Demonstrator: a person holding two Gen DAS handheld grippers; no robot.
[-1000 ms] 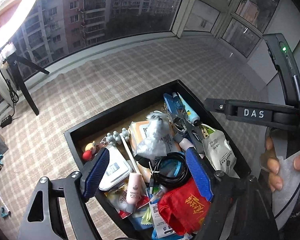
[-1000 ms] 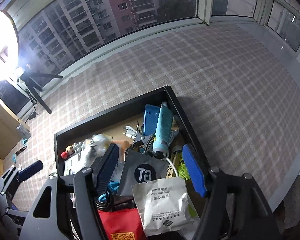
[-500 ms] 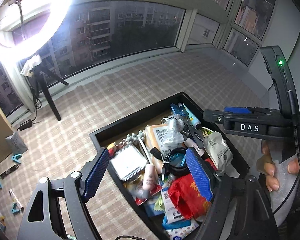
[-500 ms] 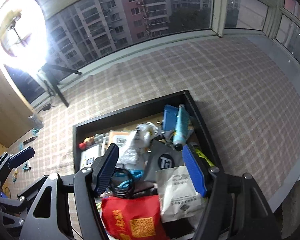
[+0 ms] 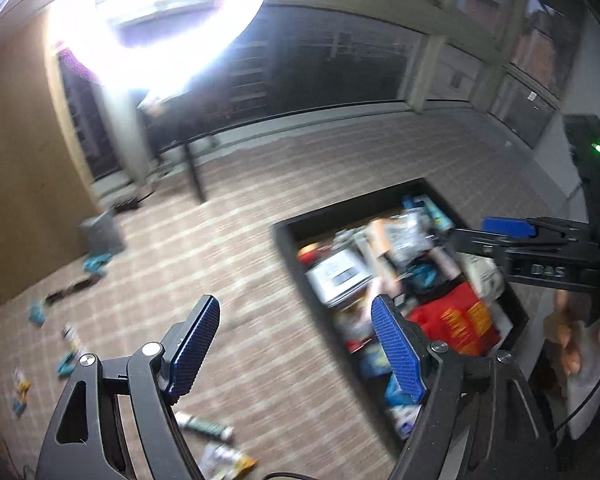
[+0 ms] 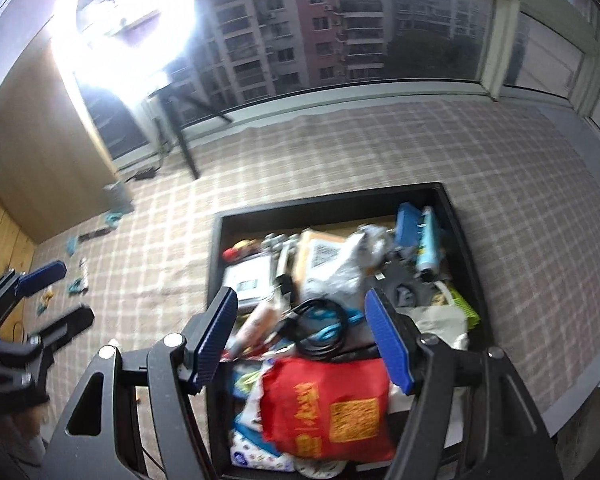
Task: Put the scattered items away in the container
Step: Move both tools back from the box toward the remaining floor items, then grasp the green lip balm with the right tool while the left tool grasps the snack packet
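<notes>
A: The left gripper [image 5: 296, 344] hung over the checked cloth [image 5: 260, 240] with its blue pads spread wide and nothing between them. The picture was badly smeared there.

B: And the black tray [image 6: 216, 248] sat off to that gripper's right, heaped full. The right gripper [image 6: 300, 332] hovered above its near half, fingers apart and empty too.

A: On top of the heap a red pouch [image 6: 328, 408] with yellow print lay nearest the right-hand camera, and a coiled black cable [image 6: 320, 332] sat just behind it, right between the pads in that view.

B: A crumpled silver bag [image 6: 340, 268] was in the middle, and a light blue tube [image 6: 428, 248] lay against the far right wall.

A: Loose bits were scattered on the cloth well to the left of the tray: small teal pieces [image 5: 96, 262] near the wooden wall [image 5: 20, 160], and a tube-shaped thing [image 5: 204, 428] beside a crinkled packet [image 5: 224, 458] under the left gripper.

B: What those bits were, the blur hid. A ring light [image 6: 124, 20] blazed at top left.
</notes>
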